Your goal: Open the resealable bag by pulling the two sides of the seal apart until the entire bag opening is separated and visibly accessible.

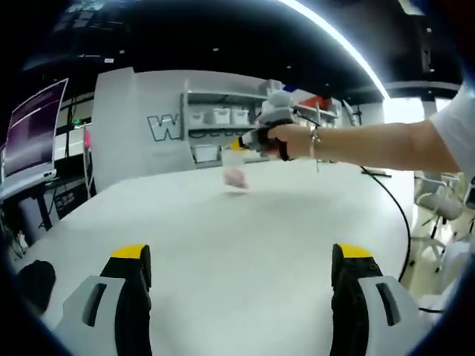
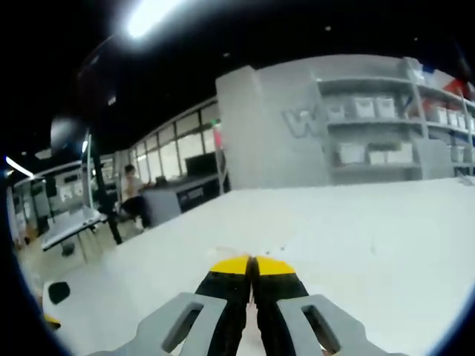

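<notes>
Right now my right gripper (image 1: 245,142), seen from the left gripper view at about one o'clock across the white table (image 1: 245,245), is held out over the far part of the table, with the resealable bag (image 1: 236,176) hanging from its tip. The bag looks small, pale and pinkish, blurred, just above the tabletop. In the right gripper view the yellow-tipped jaws of that gripper (image 2: 252,271) are pressed together, with a thin sliver of clear film showing at their tips at twelve o'clock, so I judge they are clamped on the bag's top edge.

My left gripper (image 1: 241,259) stands with its jaws spread wide at six o'clock in its own view, holding nothing, well apart from the bag.

As I read it, the task is barely begun: one side of the bag is gripped, the other is not. Whether the seal has parted at all I cannot tell. What is left is to take the opposite lip with my left and pull the seal apart along its whole length.
</notes>
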Motion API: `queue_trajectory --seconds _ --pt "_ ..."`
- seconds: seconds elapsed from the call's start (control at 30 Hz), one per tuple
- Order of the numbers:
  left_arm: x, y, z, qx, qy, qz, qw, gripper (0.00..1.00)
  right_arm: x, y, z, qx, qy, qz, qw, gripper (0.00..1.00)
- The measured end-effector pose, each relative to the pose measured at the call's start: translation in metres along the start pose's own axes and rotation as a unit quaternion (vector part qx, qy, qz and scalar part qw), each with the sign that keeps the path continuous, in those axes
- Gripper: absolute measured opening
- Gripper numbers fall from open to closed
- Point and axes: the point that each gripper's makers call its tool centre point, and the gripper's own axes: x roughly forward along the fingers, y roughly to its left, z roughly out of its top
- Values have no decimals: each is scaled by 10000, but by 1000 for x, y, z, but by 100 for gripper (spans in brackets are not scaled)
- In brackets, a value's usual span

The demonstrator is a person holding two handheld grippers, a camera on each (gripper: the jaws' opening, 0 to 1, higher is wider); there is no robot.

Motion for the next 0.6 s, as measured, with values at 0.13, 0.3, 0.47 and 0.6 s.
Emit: queue_trajectory --seconds 0.13,0.3,0.47,0.6 --pt "0 -1 3 30 -41 -13 10000 100 4 0 2 -76 13 -21 10000 0" --pt "0 -1 3 20 -45 -27 10000 100 8 -3 5 -133 9 -56 9999 0" --pt "1 0 2 3 -39 -36 10000 100 11 -4 6 -172 17 -68 9998 0" --pt "2 -1 3 11 -62 -56 10000 100 13 -6 5 -176 27 -88 9998 0"
